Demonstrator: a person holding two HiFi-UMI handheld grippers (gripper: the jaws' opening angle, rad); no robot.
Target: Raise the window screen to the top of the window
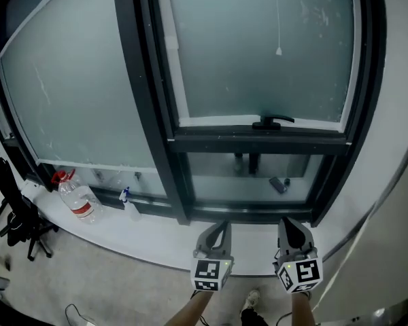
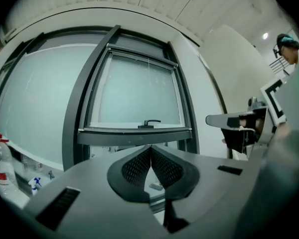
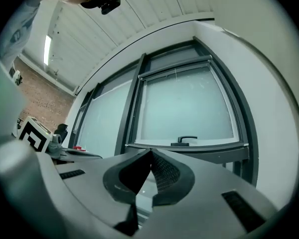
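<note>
The window screen point(image 1: 258, 46) is a pale, frosted sheet filling the right-hand sash inside a dark frame point(image 1: 258, 141). It also shows in the left gripper view point(image 2: 139, 96) and the right gripper view point(image 3: 189, 111). A thin pull cord with a small weight point(image 1: 278, 49) hangs down its upper part. A black handle point(image 1: 272, 121) sits on the sash's bottom rail. My left gripper point(image 1: 222, 225) and right gripper point(image 1: 290, 224) hang side by side below the sill, well short of the window. Both are shut with nothing between the jaws.
A white sill point(image 1: 156, 240) runs under the windows. On it stand a clear water bottle with a red cap point(image 1: 78, 199) and a small spray bottle point(image 1: 129, 202), left of my grippers. A black chair point(image 1: 13, 212) stands at far left. A white wall point(image 1: 401, 148) borders the right.
</note>
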